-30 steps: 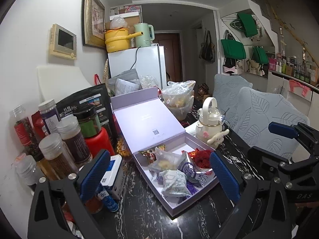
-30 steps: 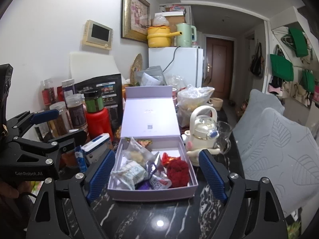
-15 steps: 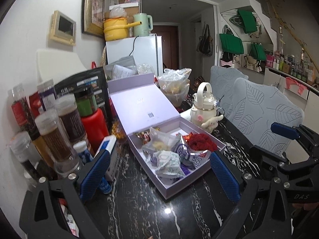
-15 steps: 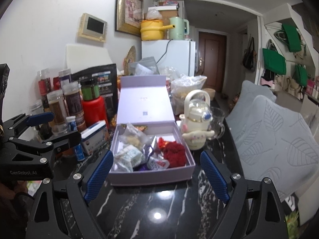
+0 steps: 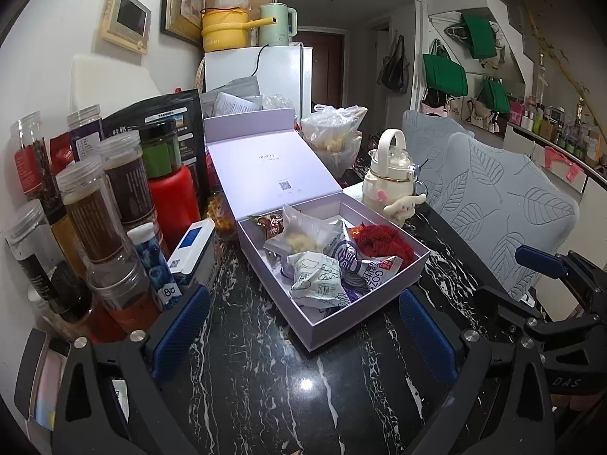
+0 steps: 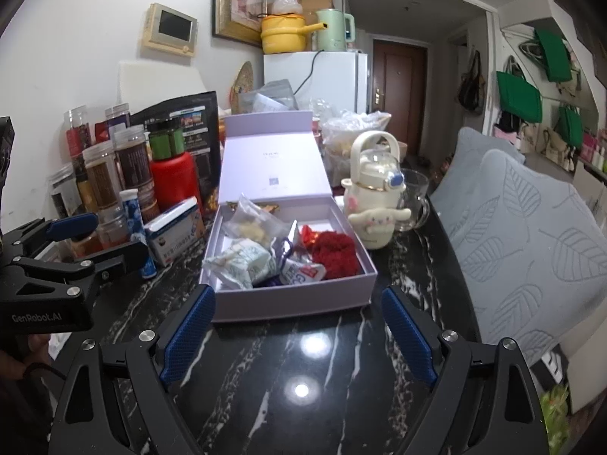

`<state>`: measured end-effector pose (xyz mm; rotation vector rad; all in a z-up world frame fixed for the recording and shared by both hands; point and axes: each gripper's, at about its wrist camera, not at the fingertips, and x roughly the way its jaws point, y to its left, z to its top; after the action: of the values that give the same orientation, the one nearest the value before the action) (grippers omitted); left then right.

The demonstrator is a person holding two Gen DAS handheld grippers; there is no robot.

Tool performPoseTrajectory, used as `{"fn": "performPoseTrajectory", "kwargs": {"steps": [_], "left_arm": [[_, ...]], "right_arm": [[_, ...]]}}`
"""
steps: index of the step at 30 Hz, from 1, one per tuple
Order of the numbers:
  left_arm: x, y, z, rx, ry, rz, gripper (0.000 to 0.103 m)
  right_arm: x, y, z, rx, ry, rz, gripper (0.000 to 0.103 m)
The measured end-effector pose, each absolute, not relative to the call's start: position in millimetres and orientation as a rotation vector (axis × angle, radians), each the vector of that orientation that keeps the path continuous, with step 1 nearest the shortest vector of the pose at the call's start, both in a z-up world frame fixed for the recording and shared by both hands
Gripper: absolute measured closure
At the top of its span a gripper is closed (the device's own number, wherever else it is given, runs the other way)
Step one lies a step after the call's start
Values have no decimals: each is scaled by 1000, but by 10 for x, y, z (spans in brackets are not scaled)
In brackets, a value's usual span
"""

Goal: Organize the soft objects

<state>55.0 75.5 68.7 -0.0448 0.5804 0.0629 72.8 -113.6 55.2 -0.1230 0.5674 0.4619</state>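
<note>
The lilac box point(image 6: 292, 299) lies dead ahead of the right gripper point(image 6: 299, 335), its near wall just beyond the wide-open, empty jaws. The left gripper point(image 5: 303, 331), equally spread and empty, meets the box corner-on. Inside the box, the red fluffy bundle point(image 6: 335, 254) sits right of the snack packets point(image 6: 246, 261).

A black marble table point(image 6: 303, 360) with white veins is seen. On it an open lilac box point(image 6: 292, 299) is set; to its left jars point(image 5: 95, 220), a red bottle point(image 6: 174, 182) and a small carton point(image 6: 174, 231) are crowded, and to its right a cream kettle point(image 6: 373, 189) and a glass cup point(image 6: 413, 197) are placed.
</note>
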Motion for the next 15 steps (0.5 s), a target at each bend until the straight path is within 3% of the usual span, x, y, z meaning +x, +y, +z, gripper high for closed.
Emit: {"fn": "performPoseTrajectory", "kwargs": {"steps": [15], "left_arm": [[574,762,645,-54,596,58,1]], "right_arm": [[737,-1145,514,-121,579,457,13]]}}
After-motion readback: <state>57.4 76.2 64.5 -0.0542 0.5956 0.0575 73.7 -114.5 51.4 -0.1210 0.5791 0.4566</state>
